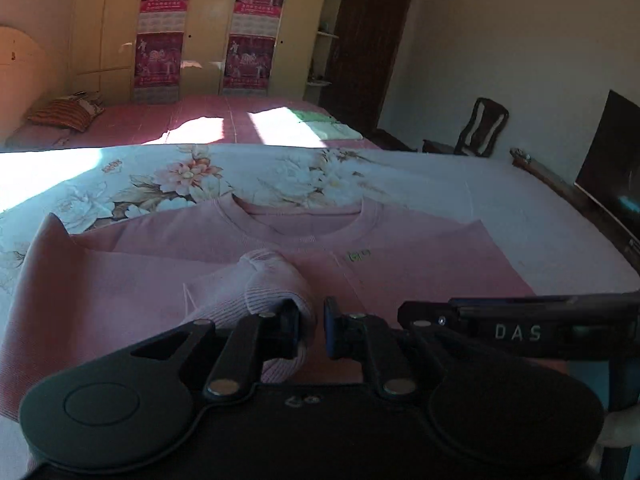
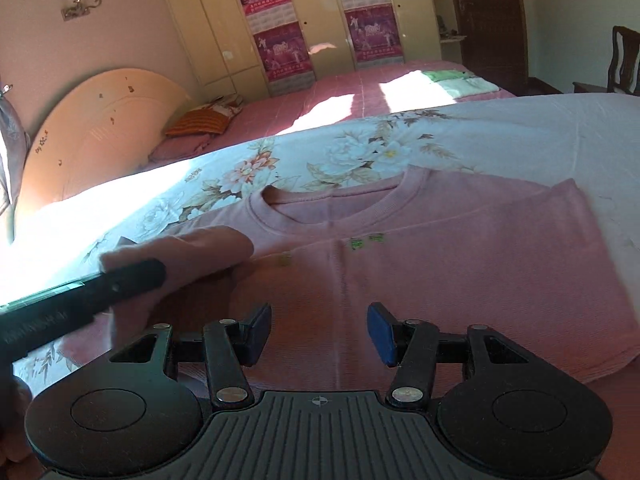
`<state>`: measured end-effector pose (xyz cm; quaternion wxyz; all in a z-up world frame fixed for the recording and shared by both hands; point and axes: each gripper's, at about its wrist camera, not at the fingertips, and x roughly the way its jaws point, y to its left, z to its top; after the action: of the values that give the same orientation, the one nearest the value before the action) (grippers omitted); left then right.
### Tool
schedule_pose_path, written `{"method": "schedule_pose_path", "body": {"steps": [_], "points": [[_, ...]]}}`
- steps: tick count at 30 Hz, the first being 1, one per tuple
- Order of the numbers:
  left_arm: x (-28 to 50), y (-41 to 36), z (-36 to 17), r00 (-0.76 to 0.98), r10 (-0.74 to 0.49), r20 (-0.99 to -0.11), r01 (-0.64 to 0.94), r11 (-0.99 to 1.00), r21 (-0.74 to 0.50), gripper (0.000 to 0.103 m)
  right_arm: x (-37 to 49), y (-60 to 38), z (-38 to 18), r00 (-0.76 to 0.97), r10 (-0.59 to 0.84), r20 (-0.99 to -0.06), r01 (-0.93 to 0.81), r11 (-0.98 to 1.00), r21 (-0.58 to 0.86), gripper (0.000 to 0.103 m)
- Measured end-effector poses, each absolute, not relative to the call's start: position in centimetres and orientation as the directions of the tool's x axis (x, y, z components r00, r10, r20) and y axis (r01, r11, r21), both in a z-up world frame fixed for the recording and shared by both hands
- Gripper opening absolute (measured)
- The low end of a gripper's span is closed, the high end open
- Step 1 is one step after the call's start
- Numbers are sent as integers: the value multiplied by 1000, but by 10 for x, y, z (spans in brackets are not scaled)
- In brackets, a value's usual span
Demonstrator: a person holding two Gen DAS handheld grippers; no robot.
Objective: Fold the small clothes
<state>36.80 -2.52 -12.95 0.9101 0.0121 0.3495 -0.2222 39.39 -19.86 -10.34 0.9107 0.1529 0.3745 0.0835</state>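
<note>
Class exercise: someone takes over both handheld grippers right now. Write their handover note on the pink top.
Left gripper: jaws slightly apart, the ribbed sleeve cuff lying against one pad, no clear pinch.
Right gripper: open, empty, over the lower front of the pink sweatshirt.
Sweatshirt lies front up on the floral bedsheet, collar away from the grippers.
Done: both sleeves are folded in across the chest.
Left: probably fold the body up and smooth it.

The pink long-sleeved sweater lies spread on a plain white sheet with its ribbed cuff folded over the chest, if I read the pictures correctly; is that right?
Not quite: the bedsheet is not plain but white with a floral print, as the left wrist view shows. The rest holds: the pink long-sleeved sweater lies spread on it, its ribbed cuff folded over the chest.
</note>
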Motion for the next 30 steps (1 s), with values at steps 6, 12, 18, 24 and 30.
{"method": "schedule_pose_path", "body": {"steps": [6, 12, 18, 24, 30], "points": [[342, -28, -124, 680, -369, -634, 413, 907, -85, 57, 374, -229, -99, 714, 284, -640, -30, 926, 377, 53], [318, 0, -101, 706, -318, -632, 375, 926, -47, 74, 368, -208, -90, 699, 384, -603, -148, 903, 403, 53], [325, 67, -103, 729, -130, -672, 140, 989, -40, 68, 365, -159, -88, 661, 441, -607, -281, 896, 345, 53], [353, 122, -123, 698, 11, -716, -35, 999, -19, 64, 372, -95, -111, 633, 390, -669, -388, 907, 162, 53], [363, 136, -142, 678, 7, -735, -56, 998, -42, 65, 387, -79, -125, 681, 301, -667, -353, 934, 61, 49]]}}
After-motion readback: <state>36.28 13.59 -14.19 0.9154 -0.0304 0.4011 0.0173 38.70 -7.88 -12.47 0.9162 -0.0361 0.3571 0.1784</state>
